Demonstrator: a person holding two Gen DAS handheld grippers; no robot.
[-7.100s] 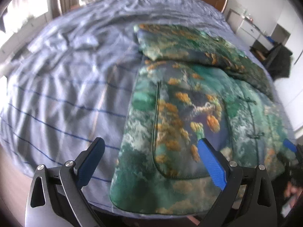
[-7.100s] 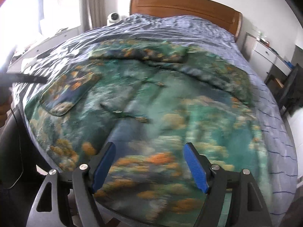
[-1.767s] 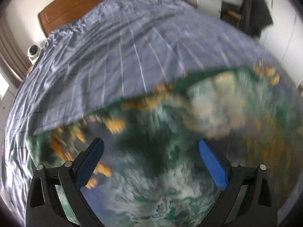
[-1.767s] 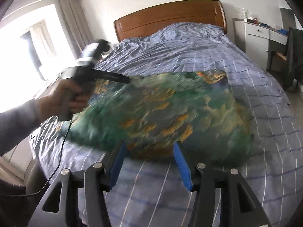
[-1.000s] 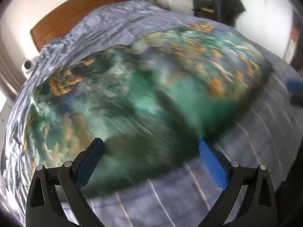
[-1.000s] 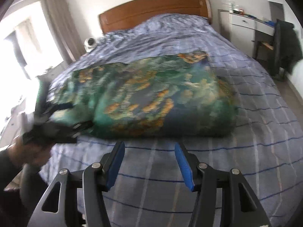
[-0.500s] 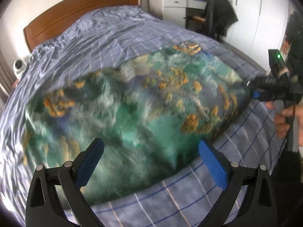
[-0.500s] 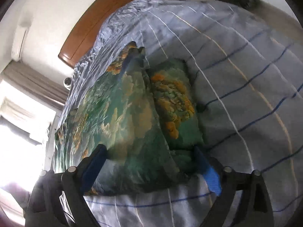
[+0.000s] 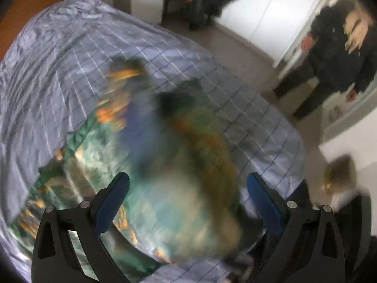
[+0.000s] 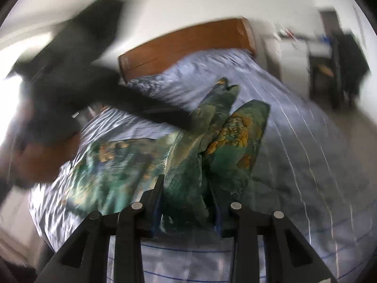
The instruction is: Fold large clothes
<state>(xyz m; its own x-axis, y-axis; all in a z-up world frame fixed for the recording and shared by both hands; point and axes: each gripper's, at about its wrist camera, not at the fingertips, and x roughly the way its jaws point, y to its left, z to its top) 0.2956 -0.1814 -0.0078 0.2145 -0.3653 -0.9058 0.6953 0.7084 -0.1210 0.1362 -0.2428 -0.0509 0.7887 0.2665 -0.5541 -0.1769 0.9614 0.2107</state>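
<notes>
Right tool closing on a bunched fold of the green-and-orange printed garment, cloth squeezed between the two fingers and rising up in front of them in two peaked flaps. Rest of the garment spread flat to the left of this tool on the blue striped bed cover. Wooden headboard far ahead, white dresser and dark chair ahead right. Blurred dark sleeve and hand with the other tool's handle crossing upper left of the right wrist view, details not readable. Left tool with blue fingers wide apart, nothing pressed between them, pointing steeply down. Garment directly below and ahead of the left tool, heavily motion-blurred, lying on the bed cover near the foot-end corner. Beyond the bed to the upper right of the left tool, a second person in dark clothes standing by white wardrobe doors. Floor visible between bed and wardrobe.
</notes>
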